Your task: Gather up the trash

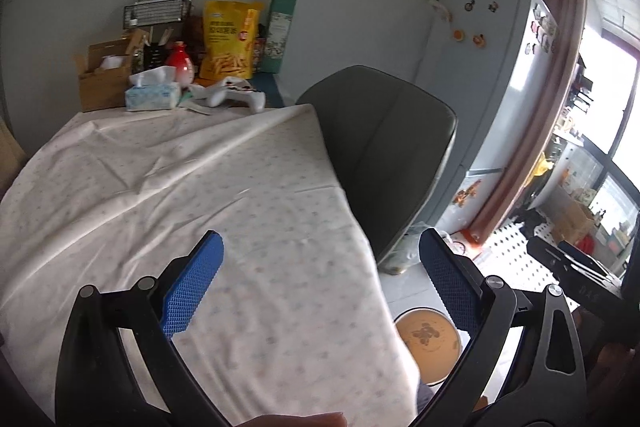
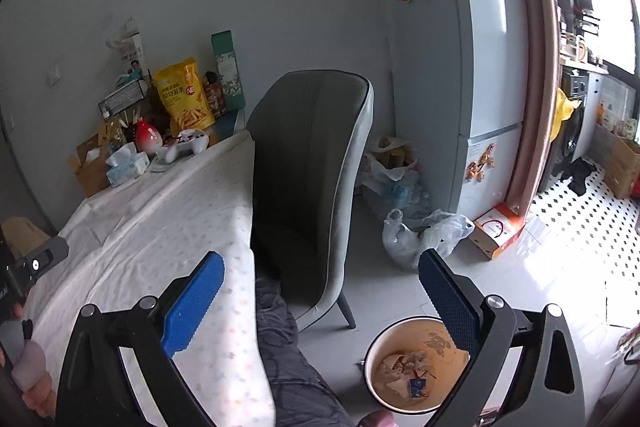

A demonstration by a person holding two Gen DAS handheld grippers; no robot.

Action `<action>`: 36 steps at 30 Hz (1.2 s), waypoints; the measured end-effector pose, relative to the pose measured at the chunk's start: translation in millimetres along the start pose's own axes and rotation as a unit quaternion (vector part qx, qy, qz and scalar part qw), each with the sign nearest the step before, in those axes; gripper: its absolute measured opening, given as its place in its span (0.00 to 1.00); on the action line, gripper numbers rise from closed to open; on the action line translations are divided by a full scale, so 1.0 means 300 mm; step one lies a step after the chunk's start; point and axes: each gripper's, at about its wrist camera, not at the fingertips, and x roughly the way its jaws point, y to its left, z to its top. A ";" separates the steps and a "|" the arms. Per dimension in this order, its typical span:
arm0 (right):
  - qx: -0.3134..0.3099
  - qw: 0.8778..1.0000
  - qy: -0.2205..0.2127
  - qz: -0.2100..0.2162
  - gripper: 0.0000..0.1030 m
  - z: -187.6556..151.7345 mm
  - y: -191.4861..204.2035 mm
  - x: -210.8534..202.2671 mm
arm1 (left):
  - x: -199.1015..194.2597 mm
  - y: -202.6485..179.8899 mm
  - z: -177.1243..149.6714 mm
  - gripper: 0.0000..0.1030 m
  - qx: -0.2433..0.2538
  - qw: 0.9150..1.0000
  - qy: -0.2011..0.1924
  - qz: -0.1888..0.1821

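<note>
1. My left hand-held gripper hangs released over the near end of the counter, its 2 blue pads spread wide with nothing between them.
2. My right hand-held gripper is released too, jaws wide and empty, held past the counter's edge above the floor.
3. The task's thing is the trash bin, a round pail with a pale rim and orange inside, standing on the floor just beside the counter's near corner and in front of the grey chair.
4. In the right wrist view I see crumpled paper and a small blue wrapper lying at the bottom of the bin; the right pad covers part of its rim.
5. In the left wrist view the same bin shows below the counter's edge, partly hidden by the cloth.
6. The white dotted tablecloth covers the counter, and its near stretch is bare.
7. At the far end, against the wall, I see a tissue pack, a white game controller, a red and white vase, a yellow snack bag, a green box and a cardboard box.
8. A pale fridge with magnets stands behind the chair, with plastic bags on the floor at its foot.
</note>
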 end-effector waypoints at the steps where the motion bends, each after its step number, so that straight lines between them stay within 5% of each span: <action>1: -0.004 1.000 -0.002 0.005 0.93 -0.007 0.024 -0.005 | -0.007 0.010 -0.004 0.94 -0.001 1.000 -0.001 0.002; 15: -0.048 0.998 0.001 0.036 0.93 -0.032 0.197 -0.017 | -0.079 0.135 -0.033 0.94 -0.024 0.999 -0.019 0.018; 36: -0.043 0.998 0.000 0.040 0.93 -0.025 0.207 -0.026 | -0.094 0.145 -0.039 0.94 -0.031 0.999 -0.023 0.014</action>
